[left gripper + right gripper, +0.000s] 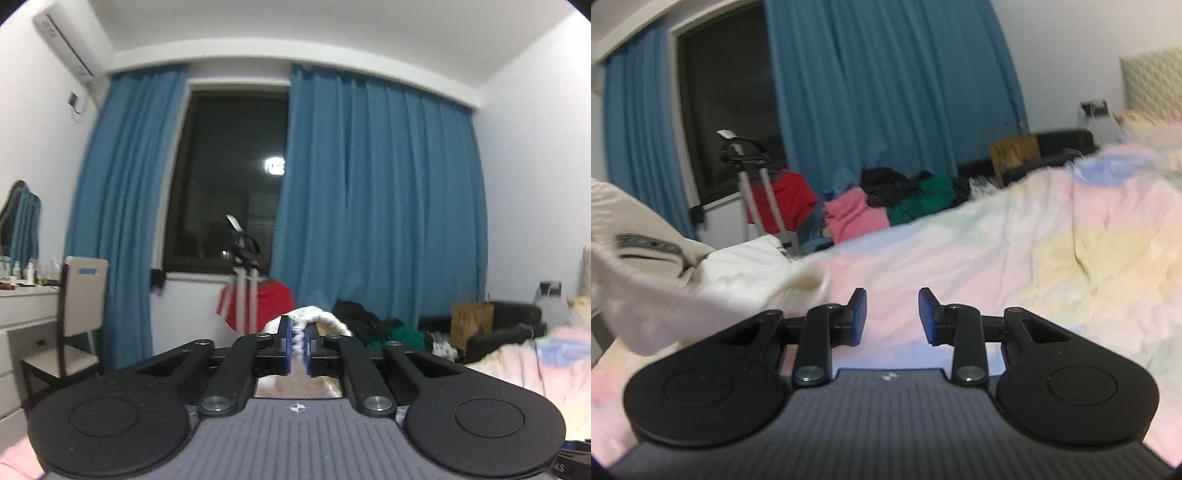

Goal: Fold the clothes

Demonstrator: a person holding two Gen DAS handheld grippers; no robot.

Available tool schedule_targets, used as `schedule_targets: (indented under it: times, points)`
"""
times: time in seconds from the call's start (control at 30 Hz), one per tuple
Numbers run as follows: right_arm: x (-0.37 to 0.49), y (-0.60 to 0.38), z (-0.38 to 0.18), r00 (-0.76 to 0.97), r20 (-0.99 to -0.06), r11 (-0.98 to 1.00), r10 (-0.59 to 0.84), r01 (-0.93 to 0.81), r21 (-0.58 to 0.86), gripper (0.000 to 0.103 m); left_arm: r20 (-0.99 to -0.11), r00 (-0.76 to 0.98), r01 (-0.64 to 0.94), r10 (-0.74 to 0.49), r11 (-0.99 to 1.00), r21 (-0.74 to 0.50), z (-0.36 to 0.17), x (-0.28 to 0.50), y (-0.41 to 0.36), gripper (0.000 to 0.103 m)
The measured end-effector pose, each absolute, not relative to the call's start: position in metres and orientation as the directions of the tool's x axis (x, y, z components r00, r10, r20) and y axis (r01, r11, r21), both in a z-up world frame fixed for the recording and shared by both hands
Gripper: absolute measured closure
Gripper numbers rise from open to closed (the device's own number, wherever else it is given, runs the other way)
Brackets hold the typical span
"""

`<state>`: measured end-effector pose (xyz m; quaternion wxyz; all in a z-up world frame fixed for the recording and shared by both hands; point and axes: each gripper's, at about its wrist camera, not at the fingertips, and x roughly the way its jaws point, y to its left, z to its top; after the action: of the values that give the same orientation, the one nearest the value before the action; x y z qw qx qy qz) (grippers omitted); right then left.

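Note:
My left gripper (pixel 298 343) is shut on the ribbed edge of a white garment (pixel 325 318) and holds it up in the air, level with the window. The same white garment (pixel 665 258) shows at the left of the right wrist view, lifted and hanging down onto the bed, with a dark printed mark on it. My right gripper (pixel 892 314) is open and empty, low over the pastel bedspread (pixel 1015 240), just right of the garment and not touching it.
A pile of pink, black and green clothes (pixel 894 199) lies beyond the bed by the blue curtains (pixel 380 192). A red item hangs on a white stand (pixel 783 195). A chair (pixel 77 306) and a white dresser (pixel 22 314) stand at the left. A brown paper bag (pixel 1014 151) sits on a black sofa.

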<state>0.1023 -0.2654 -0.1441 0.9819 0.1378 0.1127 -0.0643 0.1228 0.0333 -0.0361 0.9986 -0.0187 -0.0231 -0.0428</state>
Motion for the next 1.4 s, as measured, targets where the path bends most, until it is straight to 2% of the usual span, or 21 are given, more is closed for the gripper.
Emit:
schedule_targets:
  times: [0.1, 0.2, 0.27, 0.37, 0.47, 0.53, 0.6, 0.67, 0.77, 0.87, 0.93, 1.07, 1.27, 1.4]
  points:
    - [0.088, -0.252, -0.133, 0.973, -0.224, 0.967, -0.048, 0.101, 0.233, 0.068, 0.044, 0.998, 0.052, -0.048, 0.993, -0.107, -0.026, 0.088, 0.079, 0.097]
    - [0.075, -0.236, -0.123, 0.97, -0.243, 0.972, 0.025, 0.033, 0.231, 0.068, -0.005, 1.0, -0.026, 0.026, 0.989, -0.145, -0.031, 0.061, 0.126, 0.097]
    - [0.066, -0.224, -0.118, 0.961, -0.264, 0.97, 0.087, -0.02, 0.244, 0.068, -0.062, 0.994, -0.093, 0.085, 0.983, -0.155, -0.041, 0.055, 0.16, 0.097]
    - [0.057, -0.196, -0.115, 0.936, -0.294, 0.967, 0.196, -0.135, 0.214, 0.068, -0.193, 0.969, -0.184, 0.154, 0.972, -0.145, -0.064, 0.074, 0.198, 0.097]
    - [0.055, -0.164, -0.129, 0.884, -0.361, 0.95, 0.297, -0.233, 0.21, 0.068, -0.304, 0.933, -0.247, 0.191, 0.956, -0.158, -0.086, 0.093, 0.232, 0.096]
    - [0.059, -0.145, -0.142, 0.835, -0.421, 0.933, 0.354, -0.284, 0.221, 0.06, -0.32, 0.927, -0.263, 0.194, 0.947, -0.185, -0.093, 0.087, 0.253, 0.096]
    - [0.068, -0.129, -0.157, 0.788, -0.486, 0.925, 0.378, -0.304, 0.228, 0.046, -0.334, 0.922, -0.275, 0.196, 0.938, -0.21, -0.098, 0.084, 0.273, 0.096]
    - [0.077, -0.116, -0.168, 0.753, -0.527, 0.919, 0.394, -0.326, 0.222, 0.041, -0.332, 0.924, -0.273, 0.191, 0.936, -0.221, -0.098, 0.094, 0.279, 0.096]
    - [0.085, -0.098, -0.185, 0.715, -0.564, 0.91, 0.413, -0.346, 0.229, 0.041, -0.329, 0.925, -0.273, 0.188, 0.934, -0.233, -0.099, 0.101, 0.278, 0.096]
    - [0.098, -0.09, -0.19, 0.739, -0.548, 0.92, 0.392, -0.32, 0.226, 0.042, -0.335, 0.923, -0.277, 0.189, 0.931, -0.239, -0.105, 0.099, 0.268, 0.096]
    - [0.102, -0.091, -0.189, 0.756, -0.533, 0.925, 0.38, -0.304, 0.229, 0.046, -0.339, 0.922, -0.279, 0.188, 0.929, -0.242, -0.109, 0.099, 0.26, 0.095]
    - [0.102, -0.093, -0.183, 0.786, -0.5, 0.932, 0.363, -0.297, 0.209, 0.069, -0.362, 0.911, -0.294, 0.2, 0.928, -0.229, -0.119, 0.102, 0.256, 0.095]
    - [0.083, -0.104, -0.139, 0.873, -0.391, 0.957, 0.292, -0.262, 0.129, 0.075, -0.439, 0.882, -0.306, 0.17, 0.916, -0.261, -0.132, 0.105, 0.255, 0.094]
    - [0.048, -0.098, -0.103, 0.94, -0.267, 0.97, 0.21, -0.236, -0.067, 0.076, -0.507, 0.856, -0.296, 0.1, 0.899, -0.323, -0.143, 0.102, 0.248, 0.093]
